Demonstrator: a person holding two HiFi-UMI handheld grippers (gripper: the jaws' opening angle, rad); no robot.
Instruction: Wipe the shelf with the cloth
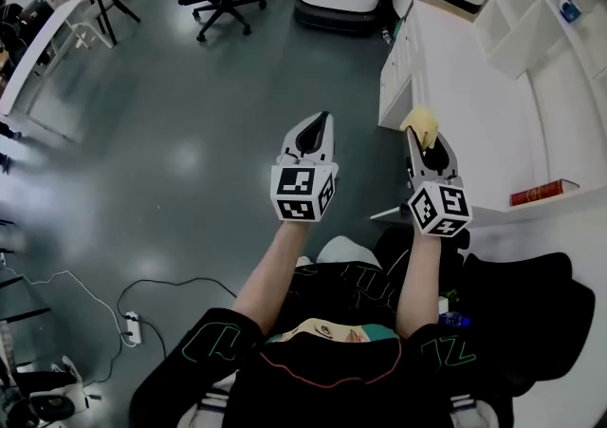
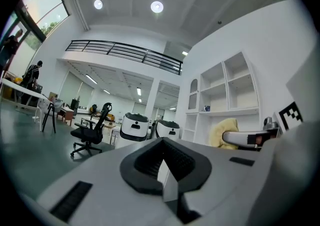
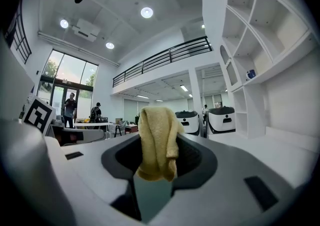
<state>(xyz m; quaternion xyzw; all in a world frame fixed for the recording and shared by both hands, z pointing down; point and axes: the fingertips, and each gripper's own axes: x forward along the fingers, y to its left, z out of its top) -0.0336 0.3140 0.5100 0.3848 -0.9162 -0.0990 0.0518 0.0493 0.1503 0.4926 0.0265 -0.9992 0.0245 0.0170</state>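
The right gripper (image 1: 420, 137) is gripping a yellow cloth (image 3: 157, 142), its jaws closing on the folded fabric, which is bunching above the tips and hanging over them. The gripper is hovering by the left edge of the white shelf (image 1: 493, 122). The left gripper (image 1: 318, 124) is hanging beside it, to the left, over the grey floor (image 1: 190, 132), jaws pressed together with nothing between them. A red book (image 1: 543, 193) is lying on the shelf, nearer and to the right.

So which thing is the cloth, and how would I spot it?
Find the big white shelf on the right. Just in front of it, the right gripper pinches the cloth, a small floppy yellow towel. The left gripper beside it holds nothing.
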